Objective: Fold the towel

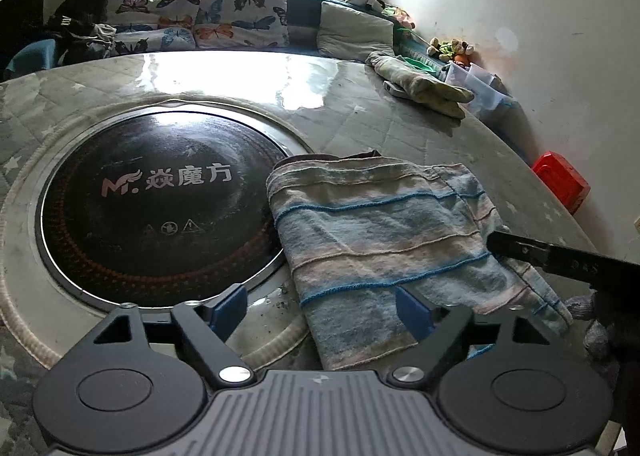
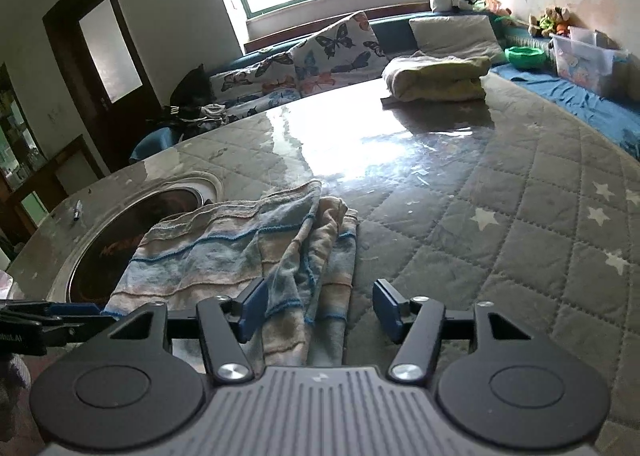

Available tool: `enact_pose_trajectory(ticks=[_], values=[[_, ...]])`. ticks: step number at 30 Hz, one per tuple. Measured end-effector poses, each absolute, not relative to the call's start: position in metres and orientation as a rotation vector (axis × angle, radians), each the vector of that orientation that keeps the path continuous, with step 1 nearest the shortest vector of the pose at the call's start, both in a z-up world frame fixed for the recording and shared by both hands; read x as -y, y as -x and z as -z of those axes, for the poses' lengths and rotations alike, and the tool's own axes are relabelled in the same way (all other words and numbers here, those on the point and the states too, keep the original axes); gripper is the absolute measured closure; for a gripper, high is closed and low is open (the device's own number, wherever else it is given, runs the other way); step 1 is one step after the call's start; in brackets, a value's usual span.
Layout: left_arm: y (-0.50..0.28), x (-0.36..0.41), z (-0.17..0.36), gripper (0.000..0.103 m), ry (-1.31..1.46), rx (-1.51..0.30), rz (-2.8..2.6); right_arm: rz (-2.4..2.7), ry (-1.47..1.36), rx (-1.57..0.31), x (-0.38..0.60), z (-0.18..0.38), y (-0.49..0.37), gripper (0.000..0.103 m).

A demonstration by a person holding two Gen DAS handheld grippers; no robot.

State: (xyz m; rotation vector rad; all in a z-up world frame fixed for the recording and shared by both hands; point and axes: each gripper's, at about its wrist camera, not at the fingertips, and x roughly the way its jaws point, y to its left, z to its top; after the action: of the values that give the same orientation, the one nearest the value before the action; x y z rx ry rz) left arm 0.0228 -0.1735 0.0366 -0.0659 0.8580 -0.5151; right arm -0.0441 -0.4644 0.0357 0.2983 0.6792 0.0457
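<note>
Towel [image 1: 384,232] nubby terry cloth; table cover [image 2: 520,216] quilted fabric, glossy film.

One striped towel [image 1: 384,224], two butterfly cushions [image 1: 240,12].

Butterfly cushions [image 1: 224,16], perhaps plush toys [image 1: 450,48]

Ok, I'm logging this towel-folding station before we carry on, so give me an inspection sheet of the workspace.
Surface: round quilted star-print table cover, glossy under window glare; round black cooktop set in the middle.
Job's things: striped towel, partly folded, one edge bunched, overlapping the cooktop rim.
Clutter: second folded cloth at the far edge.
Grippers: left gripper and right gripper both open over the towel's near edge.
Cables: nothing seen.
Surroundings: butterfly cushions, window, soft toys, plastic bins, red box.
</note>
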Motion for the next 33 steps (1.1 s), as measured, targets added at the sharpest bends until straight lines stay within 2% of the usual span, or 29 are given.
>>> enact_pose_trajectory(ticks=[7, 9, 13, 15, 27, 33], values=[[-0.016, 0.174, -0.037, 0.004, 0.055, -0.853, 0.515, -0.044, -0.305, -0.679, 0.461, -0.034, 0.055, 0.031], [-0.014, 0.174, -0.037, 0.001, 0.050, -0.851, 0.514, -0.036, -0.305, -0.681, 0.460, -0.034, 0.057, 0.019], [-0.011, 0.174, -0.036, 0.000, 0.047, -0.854, 0.509, -0.035, -0.311, -0.684, 0.458, -0.033, 0.061, 0.011], [-0.011, 0.173, -0.035, 0.000, 0.046, -0.859, 0.505, -0.053, -0.322, -0.683, 0.458, -0.032, 0.062, 0.001], [-0.007, 0.169, -0.036, 0.000, 0.079, -0.833, 0.511, -0.088, -0.489, -0.631, 0.475, -0.028, 0.069, 0.000], [-0.009, 0.169, -0.035, 0.000, 0.089, -0.844, 0.524, -0.089, -0.420, -0.657, 0.467, -0.029, 0.066, 0.000]])
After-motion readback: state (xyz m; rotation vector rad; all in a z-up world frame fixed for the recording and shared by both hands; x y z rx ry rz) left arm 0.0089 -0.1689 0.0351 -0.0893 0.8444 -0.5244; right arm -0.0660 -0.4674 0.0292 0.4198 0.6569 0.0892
